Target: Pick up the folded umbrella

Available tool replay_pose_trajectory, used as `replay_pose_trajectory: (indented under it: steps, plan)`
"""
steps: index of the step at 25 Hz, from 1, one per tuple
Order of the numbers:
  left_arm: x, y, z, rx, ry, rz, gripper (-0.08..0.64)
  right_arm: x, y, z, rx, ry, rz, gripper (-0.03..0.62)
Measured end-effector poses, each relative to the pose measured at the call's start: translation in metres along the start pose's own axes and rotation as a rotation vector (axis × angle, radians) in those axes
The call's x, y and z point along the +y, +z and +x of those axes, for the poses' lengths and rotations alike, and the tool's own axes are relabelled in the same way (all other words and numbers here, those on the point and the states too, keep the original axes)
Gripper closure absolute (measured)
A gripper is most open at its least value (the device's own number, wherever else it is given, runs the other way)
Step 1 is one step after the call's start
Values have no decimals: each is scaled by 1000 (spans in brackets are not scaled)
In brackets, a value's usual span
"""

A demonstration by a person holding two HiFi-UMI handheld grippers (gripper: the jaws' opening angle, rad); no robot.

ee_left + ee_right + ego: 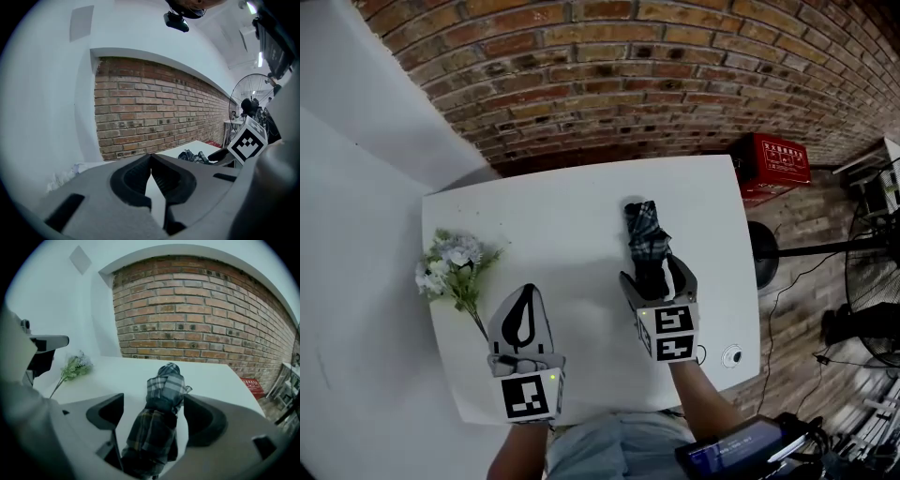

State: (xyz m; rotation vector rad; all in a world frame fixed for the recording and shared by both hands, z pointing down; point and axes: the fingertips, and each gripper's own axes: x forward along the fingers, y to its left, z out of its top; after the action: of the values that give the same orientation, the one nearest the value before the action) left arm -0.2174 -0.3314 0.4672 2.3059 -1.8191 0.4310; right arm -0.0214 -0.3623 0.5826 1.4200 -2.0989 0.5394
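Note:
The folded umbrella point(645, 234), dark plaid fabric, lies lengthwise on the white table point(562, 211), right of centre. My right gripper point(656, 274) is open and straddles its near end; in the right gripper view the umbrella point(161, 394) fills most of the gap of the right gripper point(152, 401), with a strip of table showing beside the left finger. My left gripper point(525, 289) hovers over the table's near left, shut with nothing in it; its tips meet in the left gripper view point(150, 157). The umbrella point(192, 157) shows far to that view's right.
A bunch of artificial flowers point(450, 262) lies at the table's left edge. A small white round object point(732, 356) sits near the front right corner. Off the table to the right are a red crate point(773, 164) and a standing fan point(872, 291). A brick wall runs behind.

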Motion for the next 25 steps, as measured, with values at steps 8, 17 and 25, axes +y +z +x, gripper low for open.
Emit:
replay_pose_trajectory:
  steps: [8,17,25]
  plan:
    - [6,-13,9,11,-2,6,552,-2,-21,13,82,-1,46,192]
    - [7,-18,15,7,-6,6,552,-6,-45,20,230,6,110,225]
    - [7,-18,15,5,-3,0,552,-7,-46,20,251,-9,73,232]
